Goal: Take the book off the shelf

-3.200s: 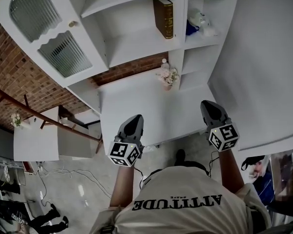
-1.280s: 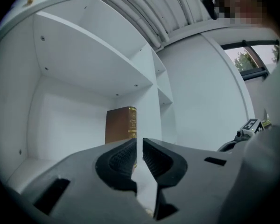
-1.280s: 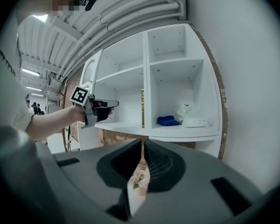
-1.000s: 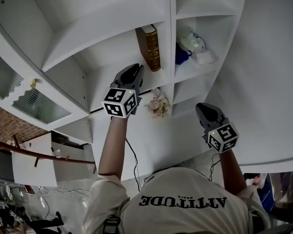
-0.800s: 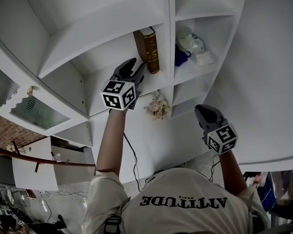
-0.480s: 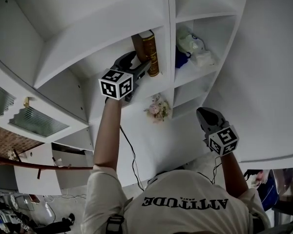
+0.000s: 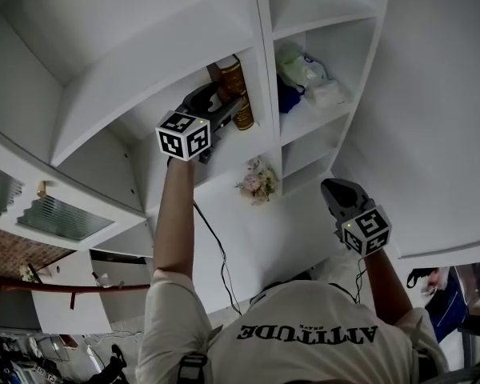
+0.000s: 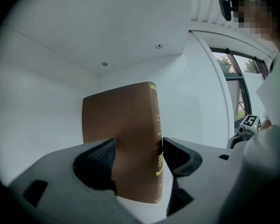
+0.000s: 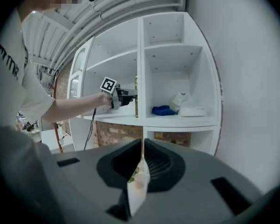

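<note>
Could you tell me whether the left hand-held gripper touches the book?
Cannot tell. In the left gripper view the book stands between the left hand-held gripper's jaws, just opened; neither gap nor contact shows plainly.

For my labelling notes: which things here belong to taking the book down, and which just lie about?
Job: book; shelf; left gripper, its jaws just opened around the book.
Lying about: flowers; blue cloth; white bag; right gripper, shut.

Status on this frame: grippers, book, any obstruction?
Left gripper open, jaws just opened, straddling the book. Right gripper shut, low, away from the shelf. Book upright on the shelf, not yet gripped. No obstruction seen.
</note>
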Demonstrator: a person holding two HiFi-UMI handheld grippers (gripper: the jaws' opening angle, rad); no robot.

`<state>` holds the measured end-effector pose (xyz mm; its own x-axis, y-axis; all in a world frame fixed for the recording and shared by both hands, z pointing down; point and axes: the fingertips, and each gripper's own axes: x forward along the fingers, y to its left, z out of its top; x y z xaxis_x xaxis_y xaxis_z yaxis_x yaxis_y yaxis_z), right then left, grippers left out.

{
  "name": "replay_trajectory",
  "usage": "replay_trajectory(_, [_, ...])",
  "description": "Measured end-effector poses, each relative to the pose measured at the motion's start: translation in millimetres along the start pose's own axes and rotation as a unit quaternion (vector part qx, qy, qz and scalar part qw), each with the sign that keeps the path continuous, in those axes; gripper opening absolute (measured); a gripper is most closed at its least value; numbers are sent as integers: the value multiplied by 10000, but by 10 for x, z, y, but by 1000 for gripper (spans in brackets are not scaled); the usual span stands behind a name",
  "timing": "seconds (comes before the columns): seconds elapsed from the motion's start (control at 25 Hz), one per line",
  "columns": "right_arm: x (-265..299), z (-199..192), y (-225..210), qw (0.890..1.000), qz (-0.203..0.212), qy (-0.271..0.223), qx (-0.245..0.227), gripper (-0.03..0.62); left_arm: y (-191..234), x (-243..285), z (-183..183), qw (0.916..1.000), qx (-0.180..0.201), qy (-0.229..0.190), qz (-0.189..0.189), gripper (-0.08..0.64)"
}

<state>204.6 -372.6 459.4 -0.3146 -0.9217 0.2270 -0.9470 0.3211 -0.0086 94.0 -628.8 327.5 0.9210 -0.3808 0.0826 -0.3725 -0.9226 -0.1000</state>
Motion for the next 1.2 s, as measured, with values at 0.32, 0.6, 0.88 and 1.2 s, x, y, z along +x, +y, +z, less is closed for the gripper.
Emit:
replay_trajectory(0.32, [-49, -69, 32, 9999, 57, 79, 29, 35, -23, -13, 9, 9998, -122, -123, 84, 302])
replay_trajectory(0.6, [-78, -39, 96, 9998, 168, 37, -31, 35, -174, -73, 14, 9999, -127, -40, 22, 301])
replay_trajectory(0.88, [-160, -63, 95, 9997, 230, 49, 54, 35, -359, -105, 21, 9998, -180, 6, -12, 301])
replay_trajectory(1.2, [-205, -47, 126, 9995, 299, -30, 106, 35, -514, -187, 33, 9998, -217, 17, -14, 301])
